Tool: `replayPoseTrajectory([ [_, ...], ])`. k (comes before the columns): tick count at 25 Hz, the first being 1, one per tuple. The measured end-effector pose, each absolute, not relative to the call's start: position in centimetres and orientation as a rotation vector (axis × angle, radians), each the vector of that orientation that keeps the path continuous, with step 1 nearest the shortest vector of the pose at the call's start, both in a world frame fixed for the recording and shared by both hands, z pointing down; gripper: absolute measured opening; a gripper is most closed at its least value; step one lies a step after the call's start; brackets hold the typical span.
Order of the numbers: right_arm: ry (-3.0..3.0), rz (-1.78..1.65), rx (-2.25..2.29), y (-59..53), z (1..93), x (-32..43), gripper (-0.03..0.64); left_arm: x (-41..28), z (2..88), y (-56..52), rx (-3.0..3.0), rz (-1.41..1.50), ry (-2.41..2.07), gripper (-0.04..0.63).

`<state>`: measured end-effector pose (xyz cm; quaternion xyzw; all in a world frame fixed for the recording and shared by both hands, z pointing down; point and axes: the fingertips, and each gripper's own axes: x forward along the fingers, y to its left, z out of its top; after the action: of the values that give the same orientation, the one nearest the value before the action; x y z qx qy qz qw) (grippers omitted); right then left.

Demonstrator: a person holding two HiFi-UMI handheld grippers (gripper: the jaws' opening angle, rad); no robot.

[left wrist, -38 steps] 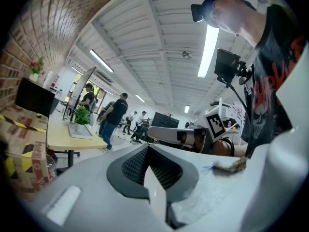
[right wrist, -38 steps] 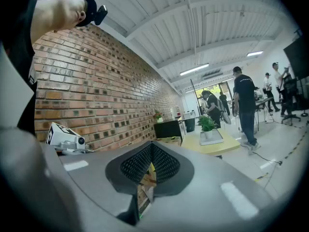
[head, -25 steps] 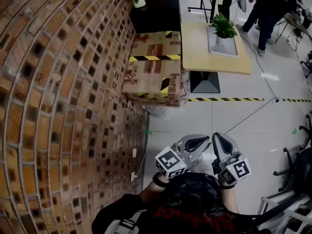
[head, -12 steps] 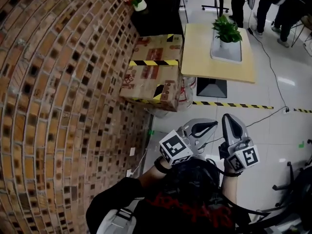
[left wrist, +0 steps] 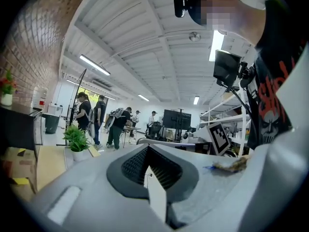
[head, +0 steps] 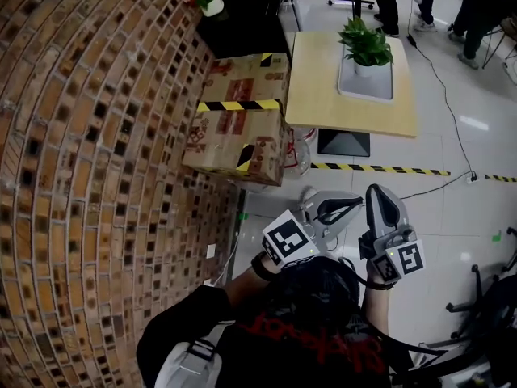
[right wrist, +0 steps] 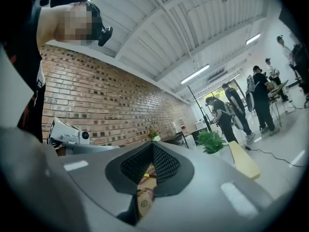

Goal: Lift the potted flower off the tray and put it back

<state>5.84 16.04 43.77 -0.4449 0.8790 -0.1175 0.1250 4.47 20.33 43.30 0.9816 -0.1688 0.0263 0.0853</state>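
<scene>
Green, leafy potted flower sat on a pale rectangular tray, far wooden table. My left gripper and right gripper, ribbed pads together and empty, had edged nearer.

Brick wall: rough, matt masonry; floor: smooth, glossy grey. Cardboard box: matt brown board with shiny black-and-yellow tape; table: smooth, pale wood-look top. Left gripper and right gripper: matt grey plastic shells, black ribbed pads.
</scene>
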Motion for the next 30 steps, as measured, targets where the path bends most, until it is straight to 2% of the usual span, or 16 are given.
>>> replayPoseTrajectory([
  [7, 2.634, -0.277, -1.397, 8.2, 44.6, 5.9, 0.003, 5.1, 45.2, 11.2, 2.912, -0.014, -0.454, 0.003],
  [17, 2.637, -0.265, -1.522, -9.3, 44.0, 6.8, 0.003, 5.5, 44.1, -7.1, 2.92, -0.121, -0.388, 0.003],
  [30, 2.685, -0.332, -1.435, -22.1, 51.1, 7.8, 0.003, 3.3, 45.9, -21.2, 2.817, -0.102, -0.601, 0.002],
])
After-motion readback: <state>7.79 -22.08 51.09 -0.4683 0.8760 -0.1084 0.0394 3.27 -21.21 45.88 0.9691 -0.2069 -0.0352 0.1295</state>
